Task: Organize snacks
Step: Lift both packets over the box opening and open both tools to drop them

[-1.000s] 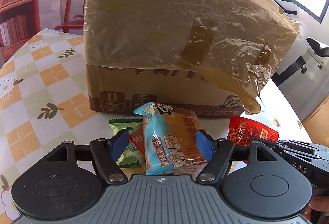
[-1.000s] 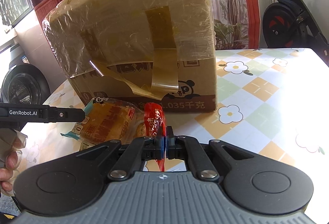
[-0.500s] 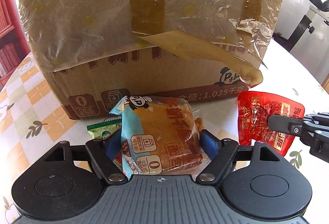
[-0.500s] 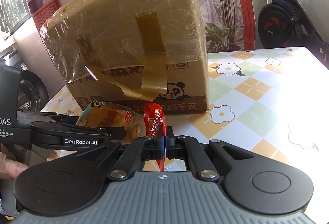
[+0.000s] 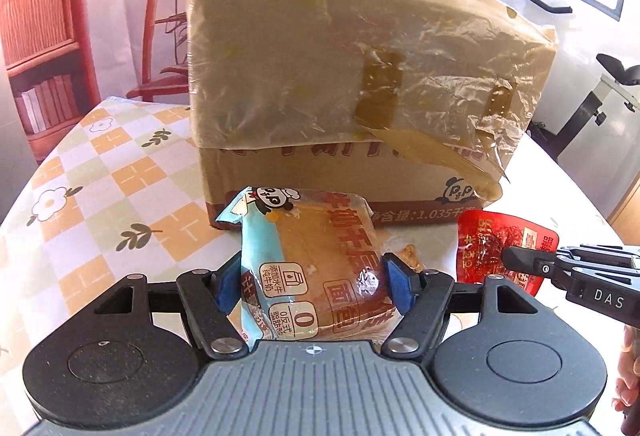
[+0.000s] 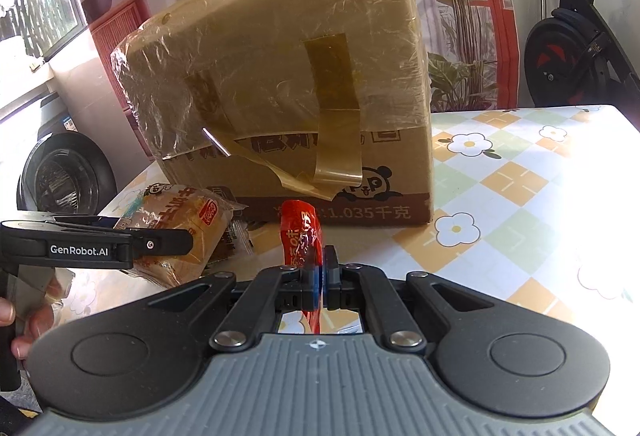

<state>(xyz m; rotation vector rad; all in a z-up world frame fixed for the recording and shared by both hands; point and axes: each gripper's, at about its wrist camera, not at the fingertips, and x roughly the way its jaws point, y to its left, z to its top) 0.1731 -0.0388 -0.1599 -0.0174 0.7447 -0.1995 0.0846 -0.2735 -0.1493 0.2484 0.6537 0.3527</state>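
Observation:
My left gripper [image 5: 312, 282] is shut on a bread pack [image 5: 308, 260] with a blue panda wrapper, held in front of a big cardboard box [image 5: 360, 84] wrapped in plastic film. The bread pack [image 6: 180, 232] and left gripper [image 6: 168, 242] also show in the right wrist view. My right gripper [image 6: 322, 276] is shut on a red snack packet [image 6: 302, 236], held upright before the box [image 6: 288, 92]. In the left wrist view the red packet [image 5: 492, 248] and the right gripper [image 5: 516, 258] are at the right.
The table [image 5: 100, 196] has a checked cloth with flowers and leaves. A red chair [image 5: 160, 36] and a shelf stand behind on the left. An exercise bike [image 6: 576, 36] and plants stand beyond the table on the right.
My left gripper has lifted the bread pack and swung back from the box; the green packet under it is out of view. The right gripper keeps its hold on the red packet.

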